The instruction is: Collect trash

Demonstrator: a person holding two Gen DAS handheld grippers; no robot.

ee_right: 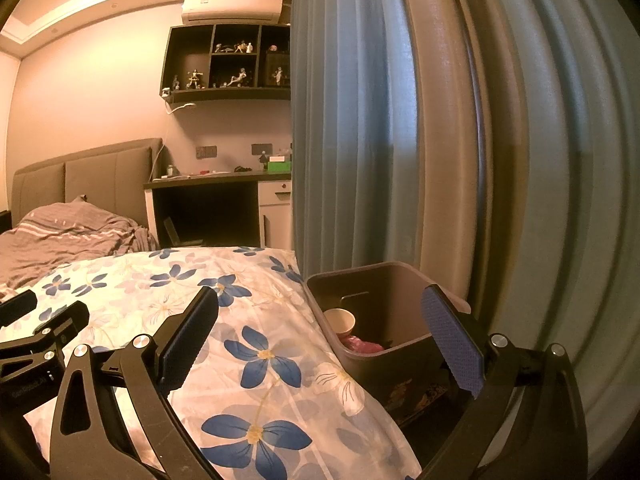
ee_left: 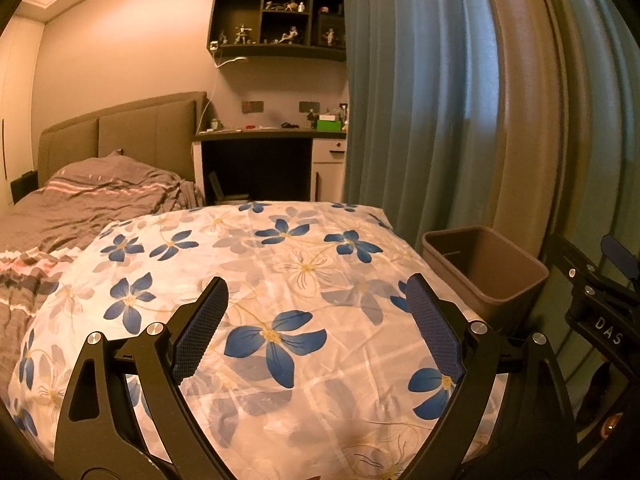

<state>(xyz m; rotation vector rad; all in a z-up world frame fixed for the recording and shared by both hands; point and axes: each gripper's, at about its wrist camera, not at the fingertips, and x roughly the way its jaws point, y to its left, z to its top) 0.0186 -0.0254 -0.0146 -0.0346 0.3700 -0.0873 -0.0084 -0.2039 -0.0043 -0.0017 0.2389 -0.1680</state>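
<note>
A brown trash bin (ee_left: 486,270) stands on the floor at the right side of the bed, against the curtain; it also shows in the right wrist view (ee_right: 384,280). Inside it lie a paper cup (ee_right: 340,320) and a pink wrapper (ee_right: 362,345). My left gripper (ee_left: 316,312) is open and empty above the flowered quilt (ee_left: 256,280). My right gripper (ee_right: 320,320) is open and empty, held above the bed edge and the bin. The right gripper's body (ee_left: 600,300) shows at the right edge of the left wrist view.
A blue and beige curtain (ee_left: 460,100) hangs right behind the bin. A grey blanket (ee_left: 92,196) lies at the bed's head by the headboard. A desk (ee_left: 272,136) with clutter and a wall shelf (ee_left: 280,20) of figurines stand at the far wall.
</note>
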